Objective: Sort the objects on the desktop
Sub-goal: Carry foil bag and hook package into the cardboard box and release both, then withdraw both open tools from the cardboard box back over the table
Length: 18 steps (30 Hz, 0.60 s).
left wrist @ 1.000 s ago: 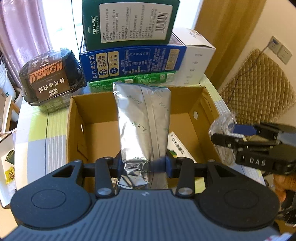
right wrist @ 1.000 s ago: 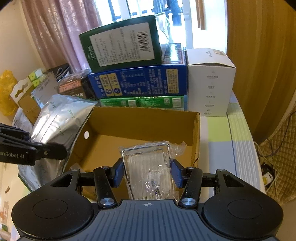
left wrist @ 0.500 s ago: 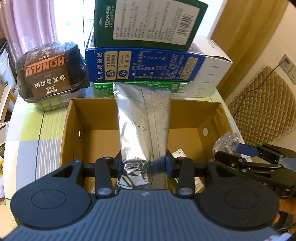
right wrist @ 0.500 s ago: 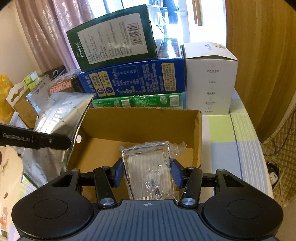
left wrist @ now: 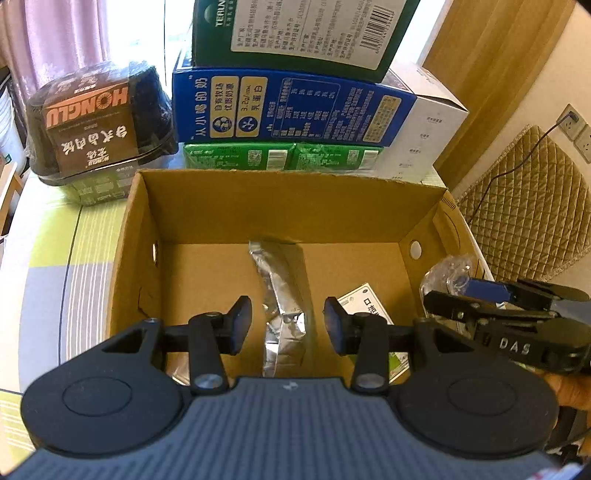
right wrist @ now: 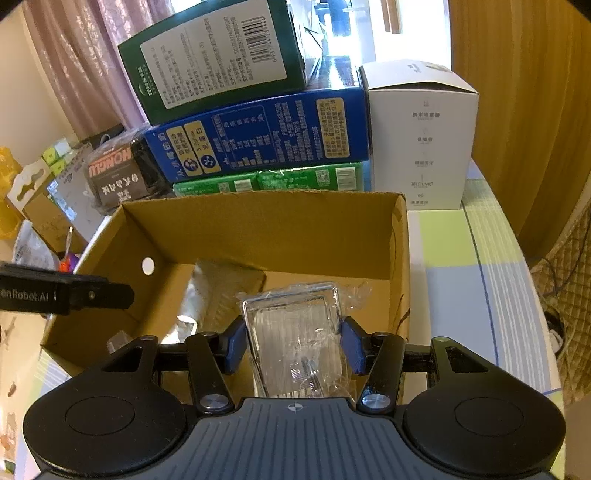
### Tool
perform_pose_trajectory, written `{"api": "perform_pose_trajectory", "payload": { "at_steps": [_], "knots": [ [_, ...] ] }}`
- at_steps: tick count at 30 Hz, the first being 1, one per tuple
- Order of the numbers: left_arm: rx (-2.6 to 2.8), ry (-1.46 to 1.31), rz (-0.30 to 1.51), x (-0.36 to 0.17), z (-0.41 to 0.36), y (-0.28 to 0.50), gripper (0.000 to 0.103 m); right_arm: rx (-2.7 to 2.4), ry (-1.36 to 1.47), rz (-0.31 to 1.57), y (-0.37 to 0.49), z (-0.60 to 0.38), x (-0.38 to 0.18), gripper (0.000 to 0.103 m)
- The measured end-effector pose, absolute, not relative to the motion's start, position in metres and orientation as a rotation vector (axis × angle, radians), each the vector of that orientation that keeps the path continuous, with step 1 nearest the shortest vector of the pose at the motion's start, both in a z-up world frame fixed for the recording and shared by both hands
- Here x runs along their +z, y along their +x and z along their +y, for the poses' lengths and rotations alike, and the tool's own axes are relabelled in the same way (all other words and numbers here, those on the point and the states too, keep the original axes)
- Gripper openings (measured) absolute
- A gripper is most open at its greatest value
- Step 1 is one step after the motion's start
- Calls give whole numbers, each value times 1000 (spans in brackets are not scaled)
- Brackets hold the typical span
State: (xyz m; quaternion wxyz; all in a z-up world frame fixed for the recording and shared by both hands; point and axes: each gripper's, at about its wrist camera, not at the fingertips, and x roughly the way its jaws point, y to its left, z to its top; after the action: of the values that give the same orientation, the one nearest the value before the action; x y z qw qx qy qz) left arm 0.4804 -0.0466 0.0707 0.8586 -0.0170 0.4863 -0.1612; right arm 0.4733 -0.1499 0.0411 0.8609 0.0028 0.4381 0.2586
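Observation:
An open cardboard box (left wrist: 280, 210) stands in front of me. A silver foil pouch (left wrist: 282, 295) is inside it, free of my left gripper (left wrist: 288, 325), which hangs open just above with its pads either side of the pouch. My right gripper (right wrist: 291, 343) is shut on a clear plastic packet (right wrist: 295, 325) over the box's right half. In the left wrist view that right gripper (left wrist: 461, 291) hovers at the box's right wall with the packet (left wrist: 443, 273) in it. In the right wrist view the pouch (right wrist: 218, 291) leans on the box floor.
Behind the box rise a stack of a dark green box (left wrist: 295, 33), a blue carton (left wrist: 288, 107) and green cartons (left wrist: 280, 155), with a white box (right wrist: 421, 140) on the right. A black food tub (left wrist: 96, 122) sits at the back left. A white card (left wrist: 364, 306) lies in the box.
My left gripper opened and let go of the foil pouch, which dropped into the box. Both grippers moved forward over the box; the right one still holds its packet.

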Motion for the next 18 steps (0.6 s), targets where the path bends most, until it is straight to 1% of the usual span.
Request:
{"api": "perform_pose_trajectory", "payload": {
  "at_steps": [2,3,4,11,16,17,18],
  "knots": [
    [-336,-34,1021,71,-44,477,36,539,34,917,474,-153,43,65],
    [-334,-34,1019,71,-42,475,37,538,43,903,472,-155,46,73],
    [-334,-37,1016,72,-41,472,37,540,41,889,471,-156,48,75],
    [-338,-58,965,84,-29,431,40,549,-59,810,436,-170,63,77],
    [-343,-42,953,96,-23,397,47,552,-75,778,410,-184,81,77],
    [-345,-46,952,98,-22,389,51,554,-75,771,404,-187,85,77],
    [-344,-52,948,100,-20,381,52,557,-77,763,396,-190,89,78]
  ]
}}
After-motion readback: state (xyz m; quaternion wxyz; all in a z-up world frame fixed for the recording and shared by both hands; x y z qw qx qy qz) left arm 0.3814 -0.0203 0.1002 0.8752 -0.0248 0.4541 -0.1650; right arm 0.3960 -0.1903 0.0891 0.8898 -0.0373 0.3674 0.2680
